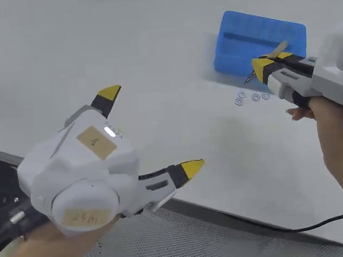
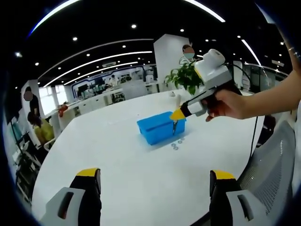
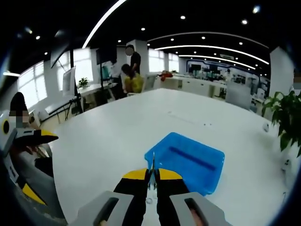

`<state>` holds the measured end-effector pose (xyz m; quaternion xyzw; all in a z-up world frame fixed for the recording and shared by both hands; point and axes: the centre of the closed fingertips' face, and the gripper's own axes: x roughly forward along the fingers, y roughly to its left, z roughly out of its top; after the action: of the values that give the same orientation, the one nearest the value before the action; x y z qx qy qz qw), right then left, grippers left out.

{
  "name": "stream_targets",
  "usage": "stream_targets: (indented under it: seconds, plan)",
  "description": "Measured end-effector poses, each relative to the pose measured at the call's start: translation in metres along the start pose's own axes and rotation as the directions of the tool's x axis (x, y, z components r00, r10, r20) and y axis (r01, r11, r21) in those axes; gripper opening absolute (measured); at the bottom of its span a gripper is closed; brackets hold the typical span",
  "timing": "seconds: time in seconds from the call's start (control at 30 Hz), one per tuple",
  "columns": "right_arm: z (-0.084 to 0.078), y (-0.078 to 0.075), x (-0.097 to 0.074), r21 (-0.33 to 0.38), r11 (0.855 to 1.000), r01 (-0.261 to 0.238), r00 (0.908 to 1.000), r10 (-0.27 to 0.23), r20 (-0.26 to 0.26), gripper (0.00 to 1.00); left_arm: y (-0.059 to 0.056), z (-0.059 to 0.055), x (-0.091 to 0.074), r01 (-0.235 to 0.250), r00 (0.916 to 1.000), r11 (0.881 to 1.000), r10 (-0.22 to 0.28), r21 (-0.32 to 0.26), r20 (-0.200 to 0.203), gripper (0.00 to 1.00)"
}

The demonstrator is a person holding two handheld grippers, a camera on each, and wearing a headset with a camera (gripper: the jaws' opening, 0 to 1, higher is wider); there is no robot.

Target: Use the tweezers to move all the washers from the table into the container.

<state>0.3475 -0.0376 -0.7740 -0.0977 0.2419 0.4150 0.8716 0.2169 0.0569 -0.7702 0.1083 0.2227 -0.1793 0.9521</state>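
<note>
A blue container (image 1: pixel 259 40) stands on the white table (image 1: pixel 156 60) at the far right. Several small washers (image 1: pixel 253 96) lie on the table just in front of it. My right gripper (image 1: pixel 261 67) is shut on thin tweezers (image 1: pixel 251 77), whose tips hang just above the washers beside the container's front wall. The right gripper view has the tweezers (image 3: pixel 153 165) pinched between the shut jaws of the right gripper (image 3: pixel 153 175), over the container (image 3: pixel 188 160). My left gripper (image 1: pixel 150 130) is held open with nothing in it near the table's front edge, far from the washers (image 2: pixel 175 146).
A black cable (image 1: pixel 297 228) runs along the table's front edge at the right. A grey mesh chair (image 1: pixel 194 239) sits below that edge. A potted plant (image 2: pixel 186 77) stands at the table's far end. People sit at desks in the background.
</note>
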Motion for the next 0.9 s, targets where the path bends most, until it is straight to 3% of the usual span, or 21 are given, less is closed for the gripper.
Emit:
stream_targets:
  seconds: [0.9]
  plan:
    - [-0.013, -0.016, 0.010, 0.085, 0.996, 0.026, 0.9996, -0.025, -0.014, 0.03, 0.001, 0.002, -0.002, -0.007, 1.0000, 1.000, 0.007, -0.003, 0.005, 0.96]
